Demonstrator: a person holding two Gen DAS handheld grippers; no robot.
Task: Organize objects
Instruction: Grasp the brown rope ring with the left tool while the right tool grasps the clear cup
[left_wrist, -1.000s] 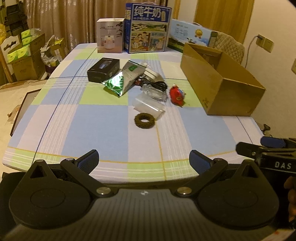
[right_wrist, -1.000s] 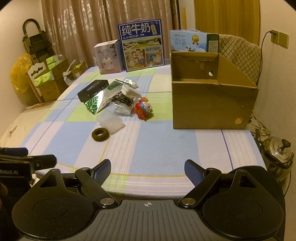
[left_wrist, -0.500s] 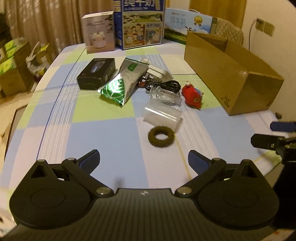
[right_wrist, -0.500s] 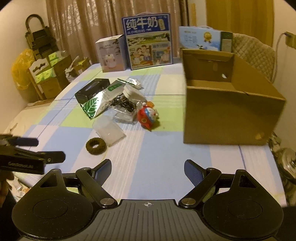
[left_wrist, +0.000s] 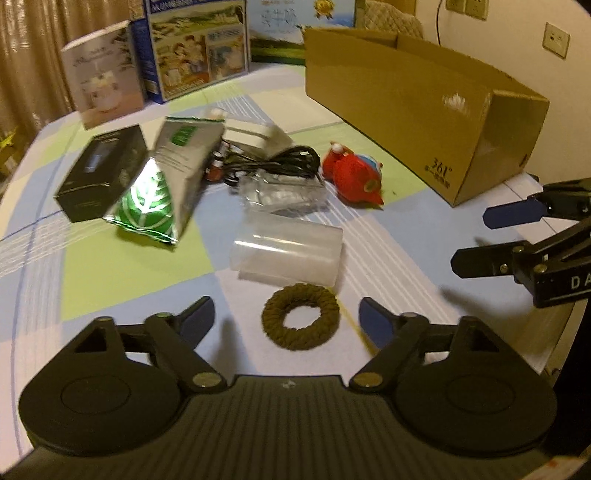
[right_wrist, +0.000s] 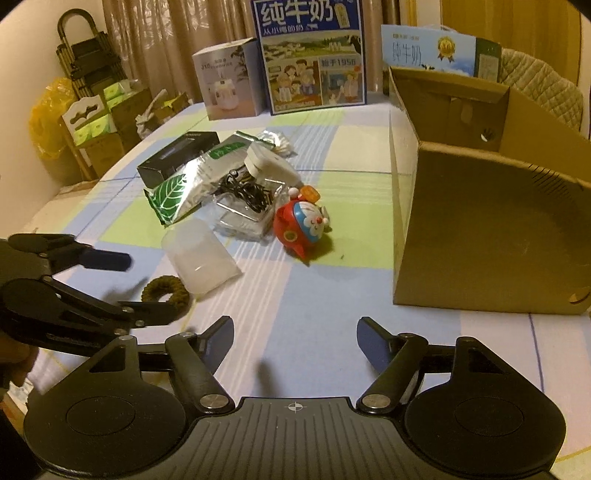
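Observation:
A brown woven ring (left_wrist: 301, 321) (right_wrist: 166, 291) lies on the checked tablecloth, right between the fingers of my open left gripper (left_wrist: 286, 319). Just beyond it lies a clear plastic cup (left_wrist: 286, 251) (right_wrist: 201, 256) on its side. Further back are a green foil bag (left_wrist: 162, 188) (right_wrist: 184, 188), a black box (left_wrist: 103, 171) (right_wrist: 177, 157), a black cable (left_wrist: 280, 160) on a clear pack, and a red toy figure (left_wrist: 352, 177) (right_wrist: 303, 227). An open cardboard box (left_wrist: 424, 103) (right_wrist: 487, 221) stands to the right. My right gripper (right_wrist: 295, 341) is open and holds nothing, above bare cloth.
Tall printed cartons (right_wrist: 312, 57) and a white appliance box (right_wrist: 227, 85) stand along the table's far edge. A padded chair back (right_wrist: 543, 85) rises behind the cardboard box. Stacked boxes (right_wrist: 99, 125) sit on the floor to the left. The table's near edge (left_wrist: 535, 354) runs just right of the left gripper.
Both grippers have moved forward over the table. The left one has closed in on the brown ring, which now sits between its open fingers. Nothing on the table has shifted.

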